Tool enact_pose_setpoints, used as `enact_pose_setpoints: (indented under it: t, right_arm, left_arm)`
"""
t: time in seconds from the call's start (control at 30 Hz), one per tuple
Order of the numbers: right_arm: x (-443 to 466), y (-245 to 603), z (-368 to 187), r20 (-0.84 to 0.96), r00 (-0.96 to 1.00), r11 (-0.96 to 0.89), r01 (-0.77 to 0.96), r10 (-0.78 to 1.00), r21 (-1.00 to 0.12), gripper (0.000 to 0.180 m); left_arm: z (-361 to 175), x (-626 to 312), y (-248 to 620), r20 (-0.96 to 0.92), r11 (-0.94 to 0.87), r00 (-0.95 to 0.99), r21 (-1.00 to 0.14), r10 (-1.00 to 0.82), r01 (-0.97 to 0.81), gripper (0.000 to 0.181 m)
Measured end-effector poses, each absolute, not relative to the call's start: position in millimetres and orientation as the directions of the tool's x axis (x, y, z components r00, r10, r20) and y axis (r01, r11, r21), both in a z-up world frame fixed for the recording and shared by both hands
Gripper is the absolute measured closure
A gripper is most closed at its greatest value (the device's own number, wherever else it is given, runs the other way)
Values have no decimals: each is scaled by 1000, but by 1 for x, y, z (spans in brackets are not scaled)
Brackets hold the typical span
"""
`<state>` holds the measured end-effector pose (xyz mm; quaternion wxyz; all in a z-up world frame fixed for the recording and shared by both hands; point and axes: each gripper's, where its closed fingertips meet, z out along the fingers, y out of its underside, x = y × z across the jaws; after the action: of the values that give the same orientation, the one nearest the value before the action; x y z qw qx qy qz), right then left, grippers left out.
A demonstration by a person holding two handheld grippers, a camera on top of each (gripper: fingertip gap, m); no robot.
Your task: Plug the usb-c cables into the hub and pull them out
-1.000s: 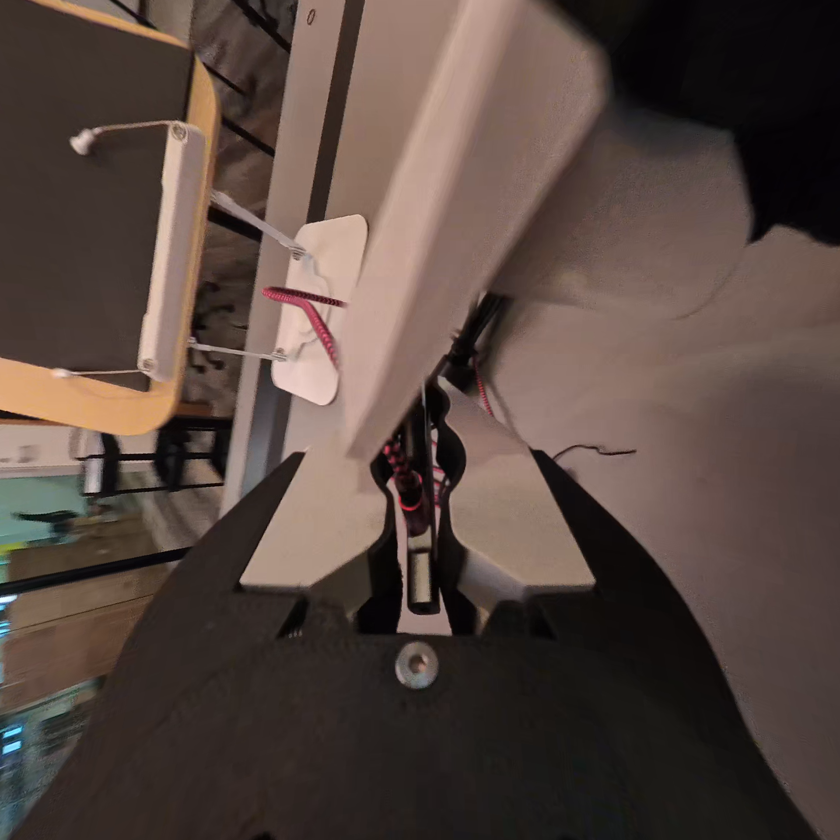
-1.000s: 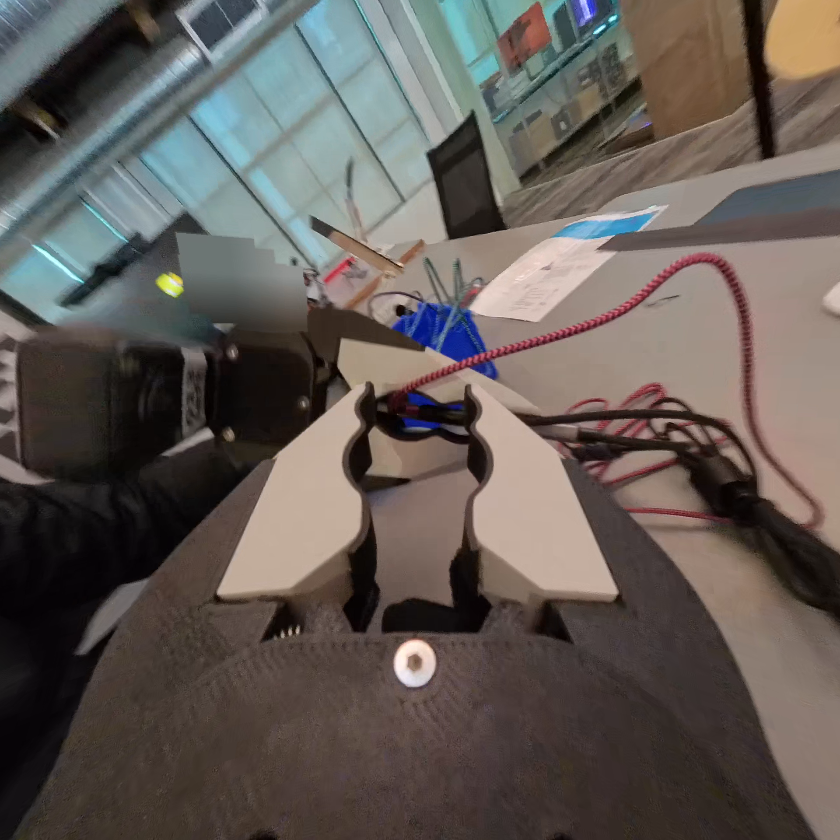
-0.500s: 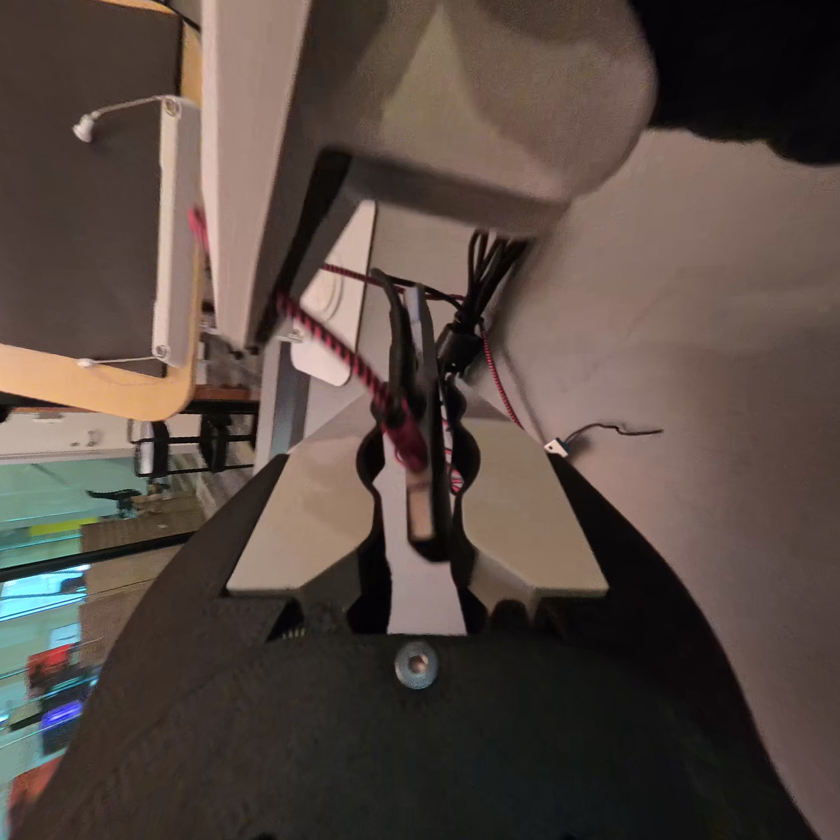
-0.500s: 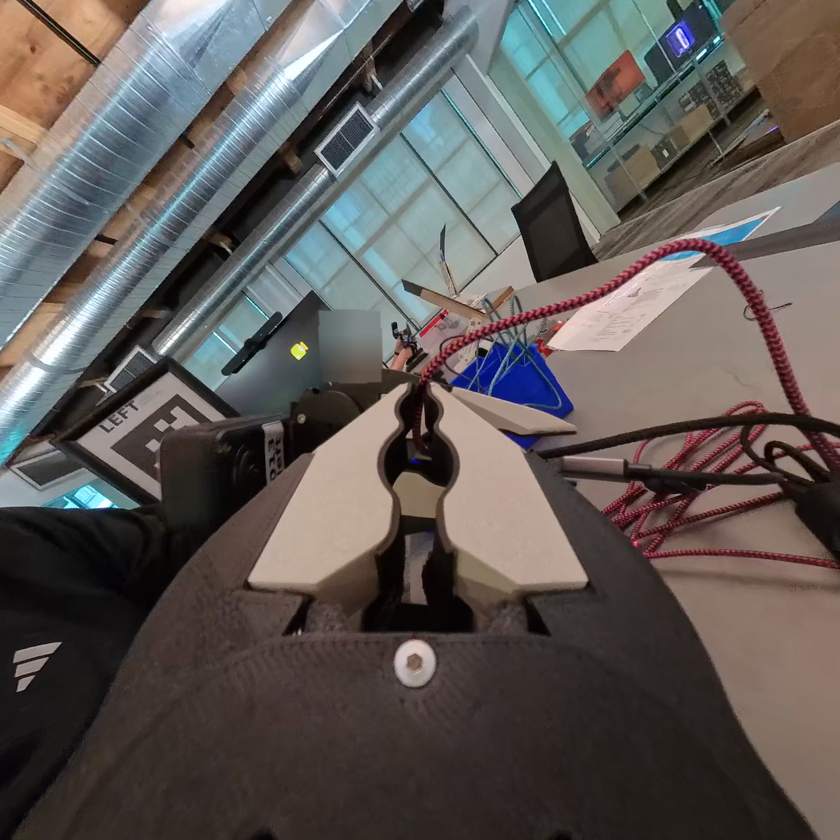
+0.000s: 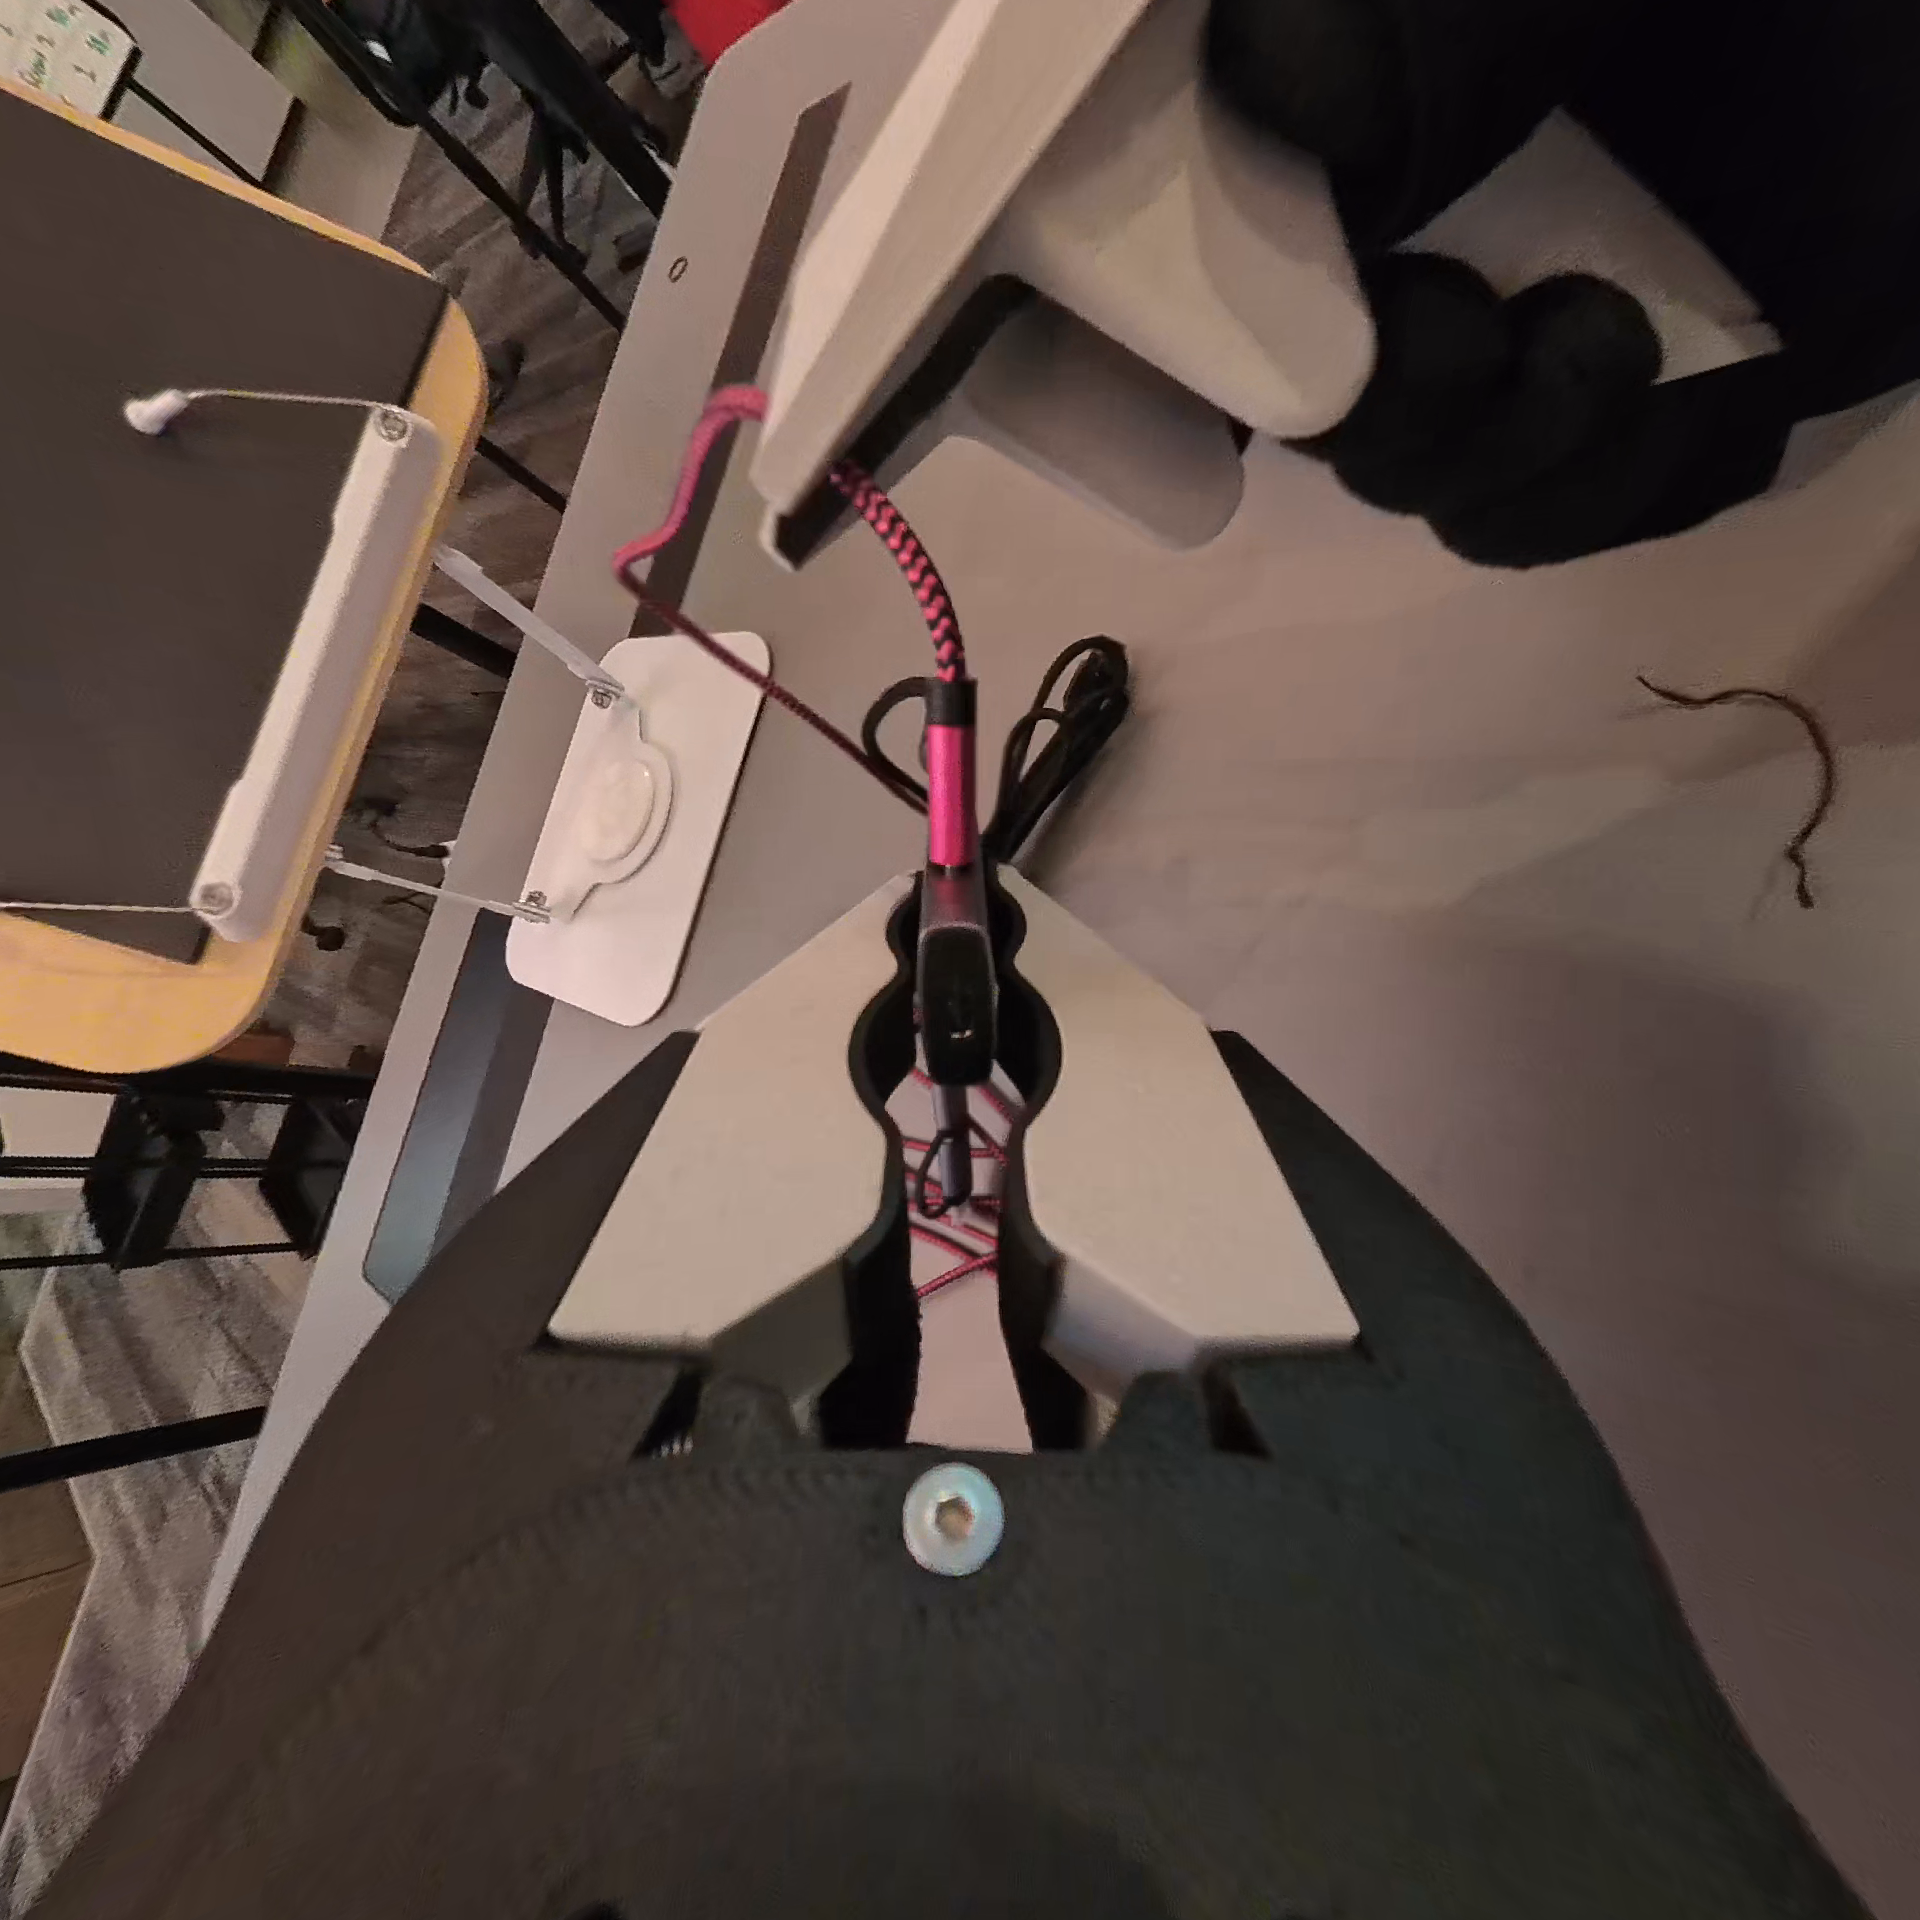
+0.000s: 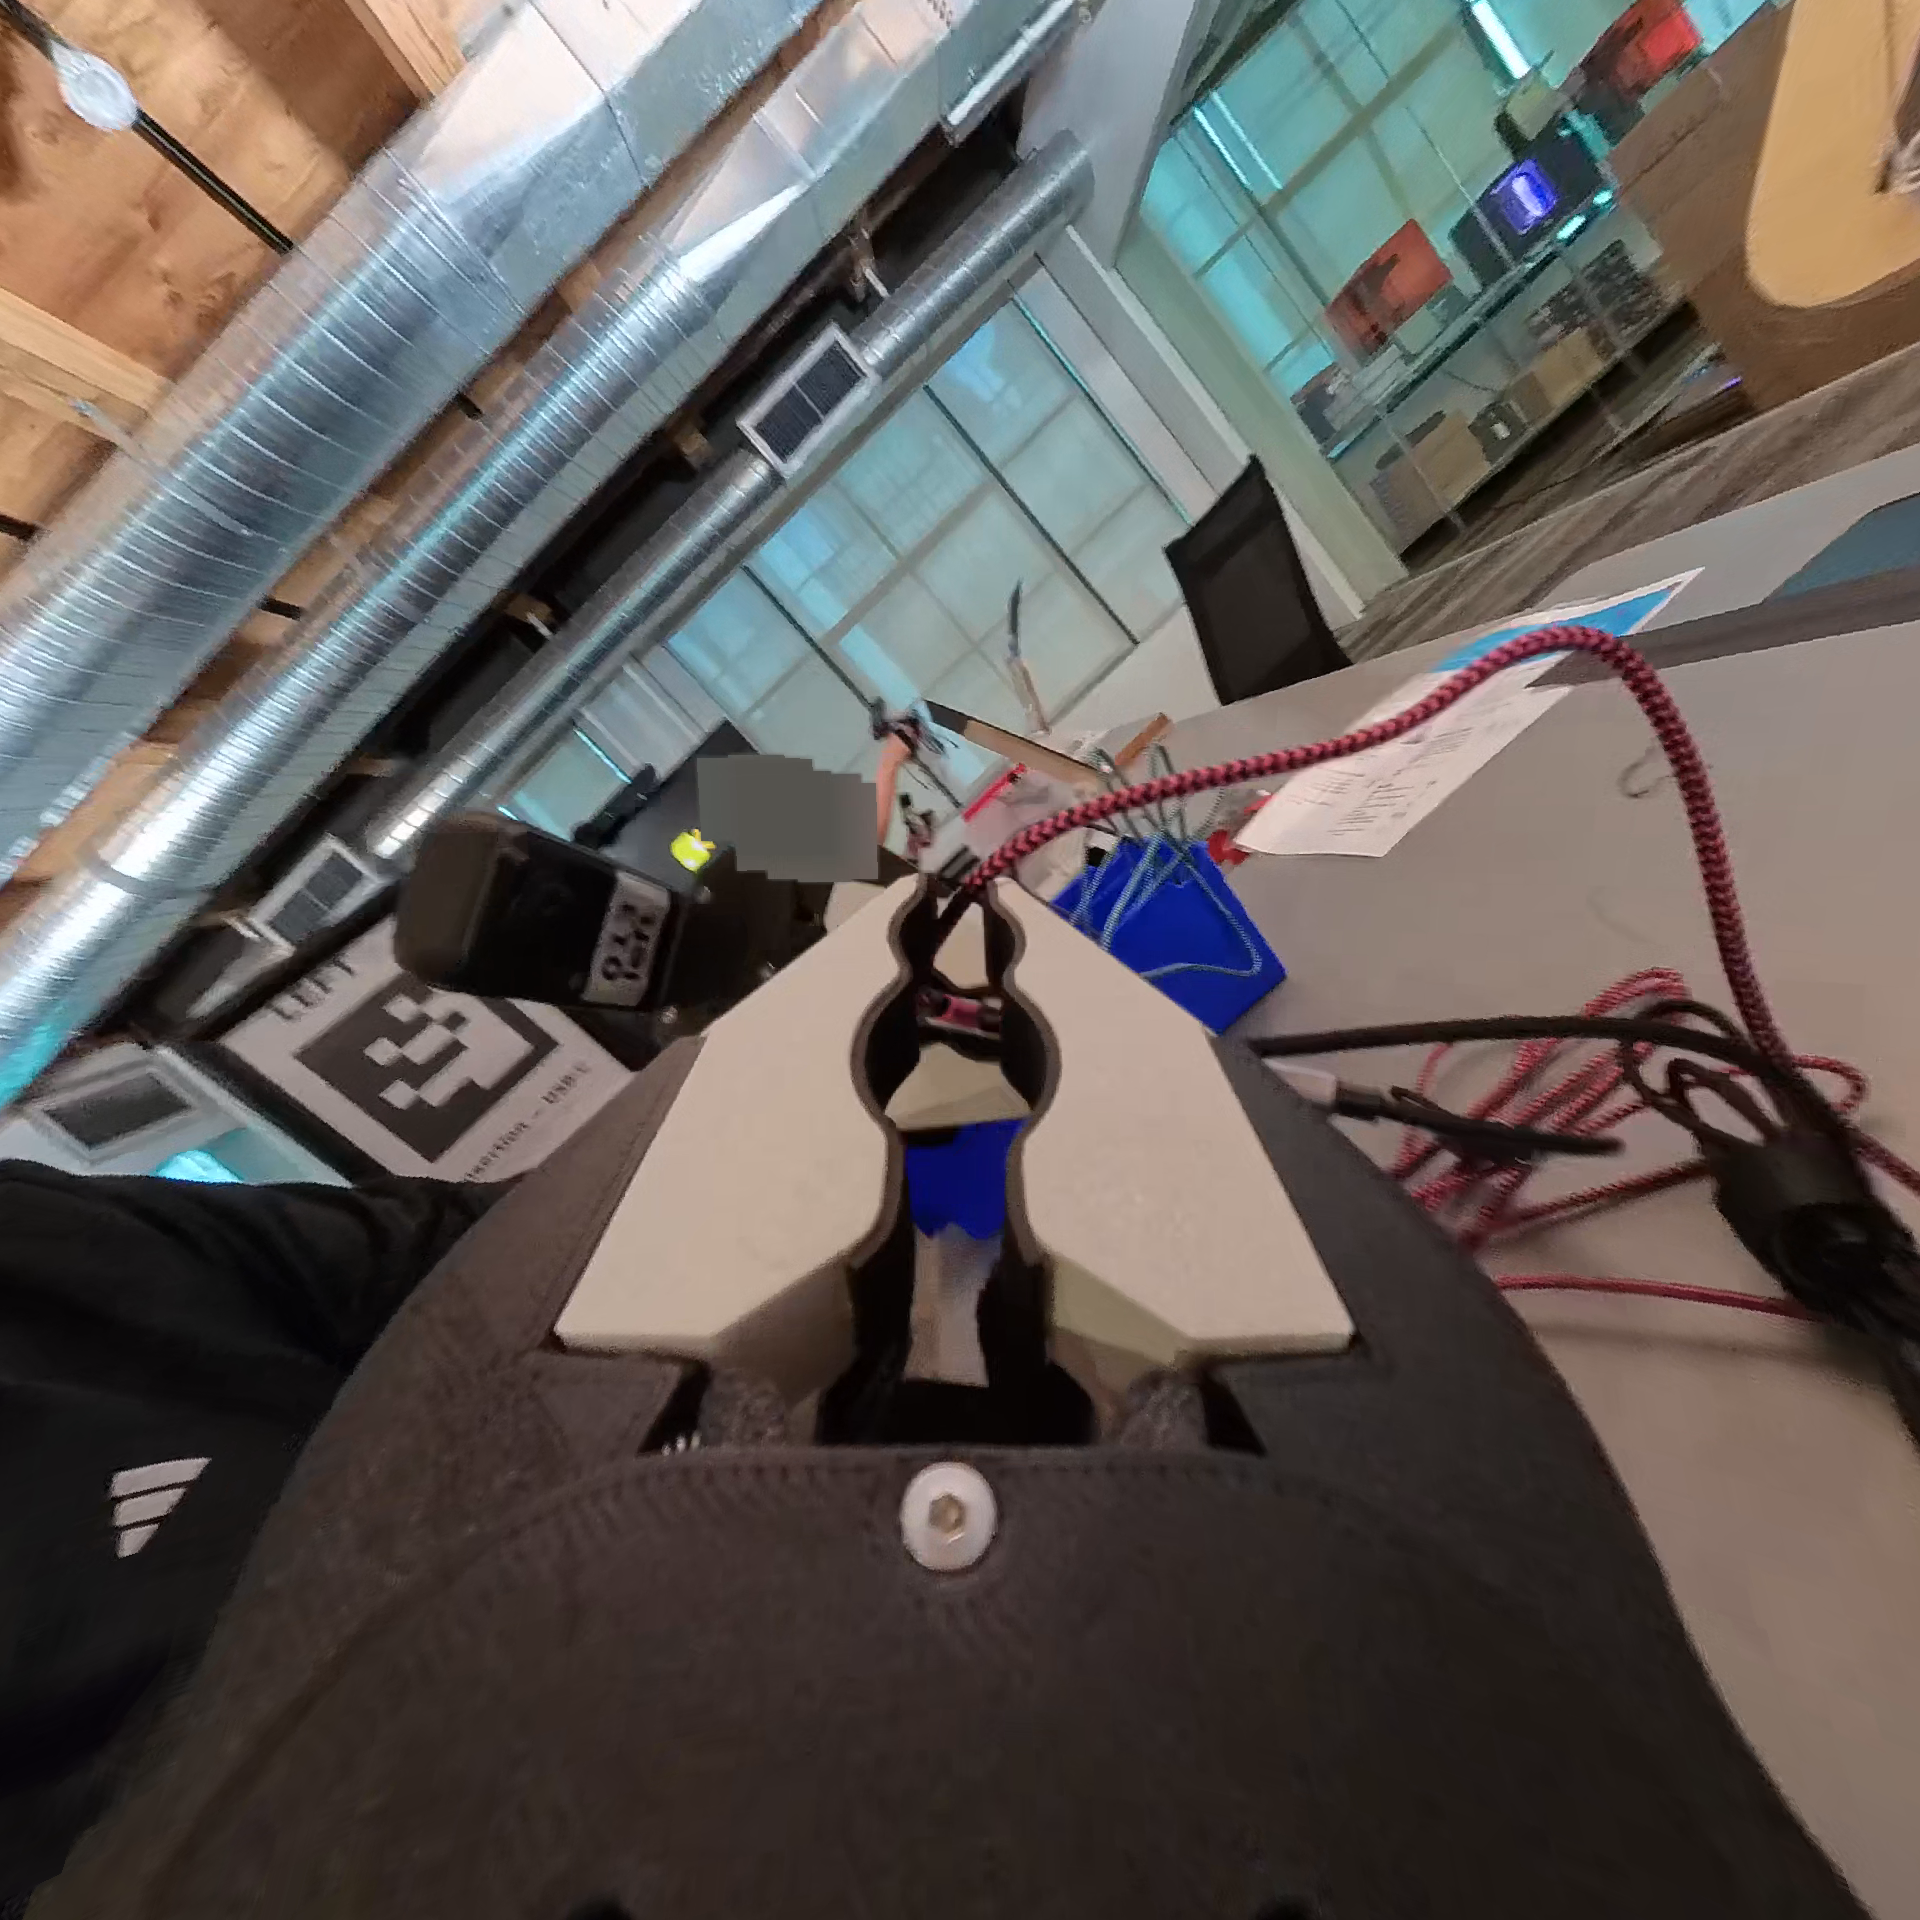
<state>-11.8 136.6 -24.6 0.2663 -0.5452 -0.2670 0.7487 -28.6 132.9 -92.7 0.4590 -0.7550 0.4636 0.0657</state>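
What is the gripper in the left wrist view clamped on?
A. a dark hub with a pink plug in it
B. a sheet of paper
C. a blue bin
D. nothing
A: the left gripper pinches the dark hub, with the pink plug at its far end.

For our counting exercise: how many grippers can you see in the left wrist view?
2. The left gripper fills the bottom, shut on the hub; the right gripper is at the top, gripping the red braided cable. None seems hidden.
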Motion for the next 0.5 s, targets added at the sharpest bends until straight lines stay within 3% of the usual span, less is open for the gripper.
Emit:
enact_pose_setpoints:
  t: [0.07, 0.17, 0.27, 0.37, 0.43, 0.5]
  right_arm:
    - [-10, 137, -34, -646, -176, -663, -66, 743, -746, 153]
    - [0, 126, -37, -519, -93, -521, 11, 849, -854, 152]
    - [5, 109, -30, -282, -56, -279, 61, 958, -958, 148]
    - [3, 98, -22, -60, -19, -58, 88, 998, -994, 153]
    - [-3, 99, -33, -76, 14, -77, 180, 997, -981, 150]
    - [-4, 103, -35, -195, 29, -197, 161, 980, -967, 154]
  left_arm:
    - [-87, -34, 135, -557, -147, 558, -614, -615, -775, 174]
    - [-83, -42, 137, -627, -132, 521, -559, -580, -819, 174]
    - [-81, -45, 138, -720, -94, 439, -466, -537, -880, 174]
    - [-77, -46, 139, -803, -66, 358, -374, -477, -925, 174]
    - [-76, -46, 140, -864, -53, 278, -283, -418, -958, 174]
    - [-75, -48, 141, -893, -67, 254, -247, -371, -967, 175]
